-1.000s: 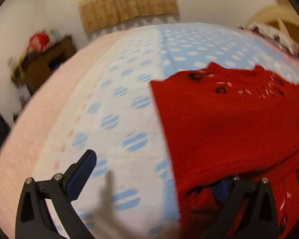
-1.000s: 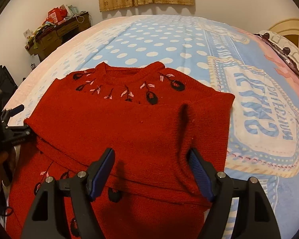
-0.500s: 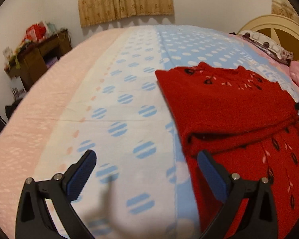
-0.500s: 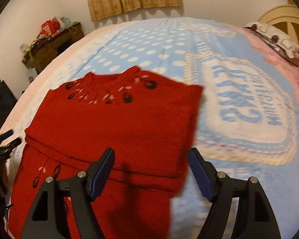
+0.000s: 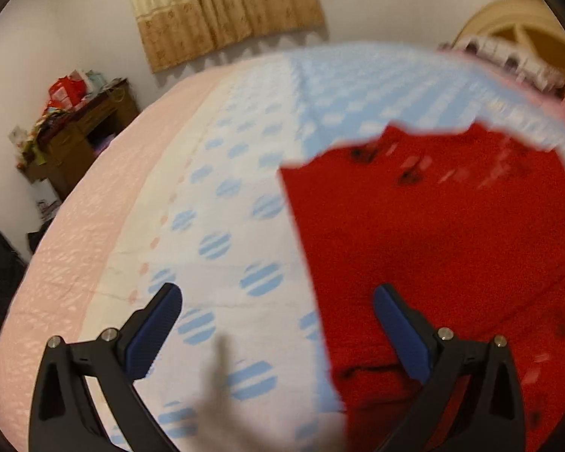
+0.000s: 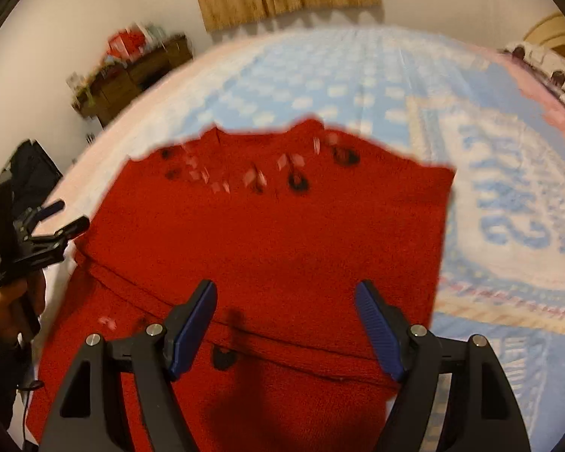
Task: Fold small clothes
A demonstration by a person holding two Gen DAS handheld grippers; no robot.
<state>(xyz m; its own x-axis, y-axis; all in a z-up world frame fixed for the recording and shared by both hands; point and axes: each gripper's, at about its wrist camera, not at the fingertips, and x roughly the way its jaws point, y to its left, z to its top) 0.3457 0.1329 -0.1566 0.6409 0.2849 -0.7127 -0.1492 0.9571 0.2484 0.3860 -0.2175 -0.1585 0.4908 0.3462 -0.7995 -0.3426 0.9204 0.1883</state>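
A red knit sweater [image 6: 275, 241] with dark and pink flower patterns lies flat on the bed, its sleeves folded across the body. In the left wrist view the sweater [image 5: 444, 241] fills the right half. My left gripper [image 5: 277, 312] is open and empty, with its right finger over the sweater's left edge. It also shows at the left of the right wrist view [image 6: 56, 226], beside the sweater. My right gripper [image 6: 286, 312] is open and empty above the sweater's lower middle fold.
The bed has a blue and white dotted cover [image 5: 222, 245] with a pink border [image 5: 75, 233] and large lettering [image 6: 508, 203] on the right. A cluttered wooden cabinet [image 5: 79, 135] stands by the left wall. Pillows and a headboard [image 5: 516, 49] lie at far right.
Both grippers have let go of the folded sleeve and pulled back. The left one drew away to the sweater's left edge, then moved close again. The right one shifted over the sweater's middle.
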